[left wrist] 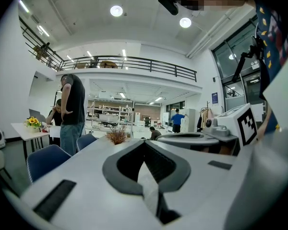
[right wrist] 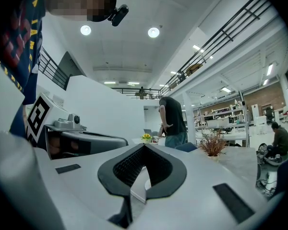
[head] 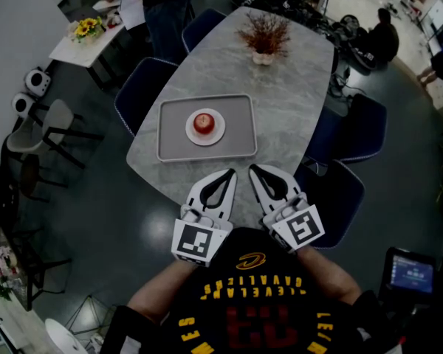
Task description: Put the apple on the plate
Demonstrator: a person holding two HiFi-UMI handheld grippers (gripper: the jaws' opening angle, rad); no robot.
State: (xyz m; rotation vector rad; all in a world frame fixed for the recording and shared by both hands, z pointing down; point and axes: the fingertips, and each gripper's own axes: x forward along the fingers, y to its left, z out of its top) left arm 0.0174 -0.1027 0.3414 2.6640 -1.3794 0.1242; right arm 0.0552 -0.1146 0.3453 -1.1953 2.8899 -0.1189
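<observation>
A red apple (head: 203, 122) rests on a small white plate (head: 218, 134) in the middle of a grey tray (head: 170, 133) on the marble table. Both grippers hover side by side over the table's near edge, well short of the tray. My left gripper (head: 232, 173) has its jaws together with nothing between them; in its own view the left gripper (left wrist: 145, 142) tips meet. My right gripper (head: 252, 169) is likewise shut and empty, with the right gripper (right wrist: 144, 146) tips touching in its own view. The apple is hidden in both gripper views.
A dried plant in a small pot (head: 263, 35) stands at the table's far end. Dark blue chairs (head: 143, 87) ring the table (head: 295, 94). A person (left wrist: 72, 110) stands beyond the far end, near a side table with yellow flowers (head: 87, 28).
</observation>
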